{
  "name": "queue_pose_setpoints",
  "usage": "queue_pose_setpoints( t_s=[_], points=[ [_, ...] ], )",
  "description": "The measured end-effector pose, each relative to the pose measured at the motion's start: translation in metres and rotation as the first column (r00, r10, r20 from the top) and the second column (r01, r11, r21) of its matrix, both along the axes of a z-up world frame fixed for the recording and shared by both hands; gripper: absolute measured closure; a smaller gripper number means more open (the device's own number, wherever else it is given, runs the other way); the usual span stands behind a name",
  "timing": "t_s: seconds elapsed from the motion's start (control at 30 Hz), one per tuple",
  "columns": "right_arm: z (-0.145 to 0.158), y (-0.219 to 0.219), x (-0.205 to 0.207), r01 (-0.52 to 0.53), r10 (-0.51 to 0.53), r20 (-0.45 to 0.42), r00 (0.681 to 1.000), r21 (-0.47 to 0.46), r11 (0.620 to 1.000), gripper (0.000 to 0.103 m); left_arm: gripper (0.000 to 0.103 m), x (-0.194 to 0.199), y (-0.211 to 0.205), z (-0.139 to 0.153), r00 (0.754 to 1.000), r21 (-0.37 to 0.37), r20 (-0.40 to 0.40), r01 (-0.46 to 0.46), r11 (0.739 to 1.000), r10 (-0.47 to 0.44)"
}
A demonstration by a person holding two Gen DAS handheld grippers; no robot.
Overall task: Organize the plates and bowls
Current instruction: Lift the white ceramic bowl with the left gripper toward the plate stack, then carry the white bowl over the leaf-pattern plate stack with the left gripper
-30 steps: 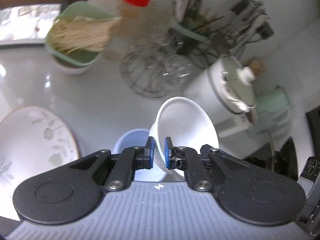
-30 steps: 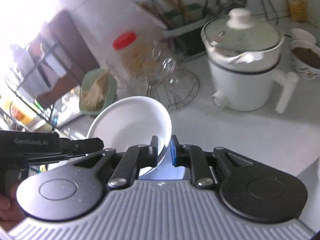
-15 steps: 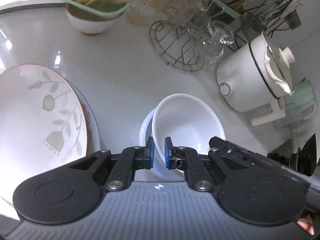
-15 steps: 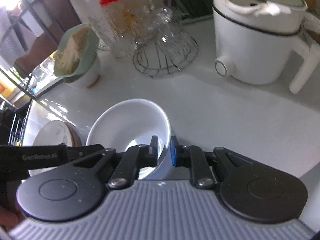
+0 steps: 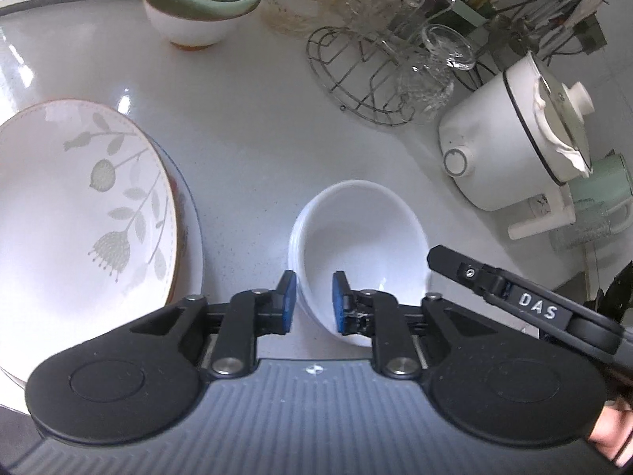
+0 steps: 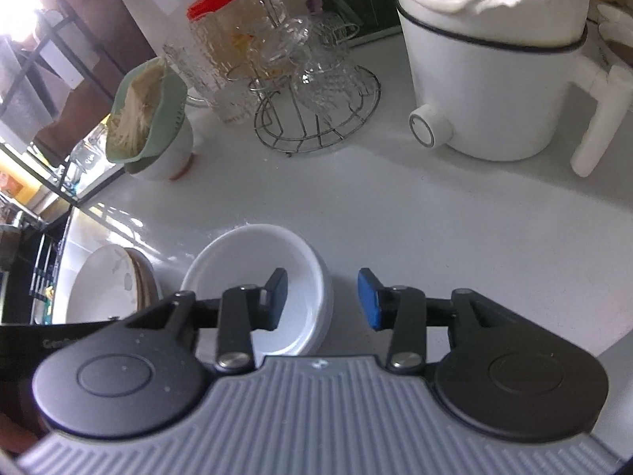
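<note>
Worktop (image 5: 245, 150): pale, glossy, crowded along the back with cooker, glass rack and noodle bowl; none of those look like part of the sort.

Plate stack (image 5: 79, 206), left side of the worktop: leaf-patterned plate on top, at least one more rim showing beneath it. Plates look gathered already.

Bowl stack (image 5: 360, 229), just beside the plates, apart from them: white bowl seated inside another, the lower rim showing as a band on the left edge. From the right wrist view the nested bowls (image 6: 261, 277) sit level on the worktop.

Left claw (image 5: 312, 301): parted, pads either side of the near bowl rim with a visible gap, so released, not gripping.

Right claw (image 6: 322, 301): spread wide; left pad hangs over the bowl's inside, right pad outside over bare worktop. Holding nothing.

Judgement: stacking step looks finished. No loose plate or bowl seen in either view; task near its end, though the views cover only part of the worktop.
</note>
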State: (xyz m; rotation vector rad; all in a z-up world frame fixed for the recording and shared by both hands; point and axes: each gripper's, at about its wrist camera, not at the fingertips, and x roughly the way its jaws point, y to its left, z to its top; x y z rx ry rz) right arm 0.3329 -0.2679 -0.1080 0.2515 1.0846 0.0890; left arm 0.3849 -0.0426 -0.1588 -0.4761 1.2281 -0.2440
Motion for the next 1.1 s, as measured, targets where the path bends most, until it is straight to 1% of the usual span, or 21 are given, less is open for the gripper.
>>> queue_pose_setpoints(
  t_s=[0.07,0.13,0.17,0.2,0.27,0.4,0.47,0.53,0.6,0.7,0.73,0.77,0.8,0.93,1.0,1.1],
  points=[
    [-0.010,-0.003,0.004,0.021,-0.021,-0.022,1.000,0.017,1.000,0.060,0.069,0.001,0.001,-0.001,1.000,-0.008,-0.002,-0.008,1.000,0.008],
    [-0.022,-0.007,0.007,0.040,-0.037,-0.052,0.998,0.055,0.998,0.060,0.063,0.002,0.000,-0.004,1.000,-0.011,-0.010,-0.011,1.000,0.011],
    [-0.027,-0.009,0.009,0.052,-0.048,-0.067,0.997,0.069,0.996,0.061,0.061,0.002,0.000,-0.005,1.000,-0.015,-0.012,-0.009,1.000,0.009],
    [-0.031,-0.012,0.010,0.073,-0.066,-0.082,0.994,0.090,0.993,0.061,0.061,0.003,-0.001,-0.007,1.000,-0.023,-0.016,-0.007,1.000,0.007],
    [-0.033,-0.016,0.010,0.096,-0.086,-0.080,0.993,0.134,0.986,0.061,0.061,0.003,-0.002,-0.010,1.000,-0.051,-0.016,0.000,0.999,-0.001],
    [-0.039,-0.015,0.009,0.092,-0.079,-0.083,0.993,0.158,0.983,0.061,0.061,0.006,-0.005,-0.016,1.000,-0.068,-0.015,-0.001,0.998,0.000],
    [-0.042,-0.014,0.009,0.095,-0.081,-0.091,0.993,0.157,0.983,0.061,0.061,0.009,-0.007,-0.020,1.000,-0.063,-0.029,-0.015,0.998,0.013],
    [-0.045,-0.014,0.008,0.095,-0.080,-0.093,0.992,0.165,0.982,0.062,0.061,0.011,-0.008,-0.021,0.999,-0.046,-0.027,-0.022,0.999,0.021],
    [-0.048,-0.015,0.008,0.101,-0.086,-0.098,0.991,0.169,0.980,0.062,0.060,0.014,-0.009,-0.024,0.999,-0.046,-0.027,-0.027,0.999,0.026],
    [-0.052,-0.017,0.007,0.111,-0.093,-0.107,0.990,0.173,0.979,0.068,0.060,0.018,-0.008,-0.030,0.999,-0.034,-0.039,-0.026,0.999,0.025],
    [-0.053,-0.018,0.007,0.115,-0.097,-0.107,0.989,0.178,0.977,0.073,0.060,0.020,-0.008,-0.032,0.999,-0.032,-0.040,-0.026,0.999,0.025],
    [-0.054,-0.019,0.007,0.118,-0.100,-0.107,0.989,0.183,0.976,0.074,0.060,0.022,-0.007,-0.033,0.999,-0.031,-0.043,-0.025,0.999,0.024],
    [-0.055,-0.020,0.006,0.121,-0.102,-0.105,0.989,0.190,0.974,0.075,0.060,0.024,-0.008,-0.034,0.999,-0.028,-0.042,-0.022,0.999,0.021],
    [-0.055,-0.021,0.004,0.132,-0.112,-0.102,0.988,0.211,0.968,0.080,0.060,0.029,-0.013,-0.036,1.000,-0.019,-0.030,-0.002,1.000,0.001],
    [-0.055,-0.021,0.003,0.133,-0.115,-0.098,0.989,0.207,0.969,0.081,0.060,0.031,-0.016,-0.036,1.000,-0.021,-0.014,0.008,1.000,-0.008],
    [-0.051,-0.021,0.001,0.133,-0.118,-0.091,0.989,0.172,0.976,0.083,0.061,0.033,-0.019,-0.041,0.999,-0.011,-0.026,0.019,1.000,-0.019]
  ],
)
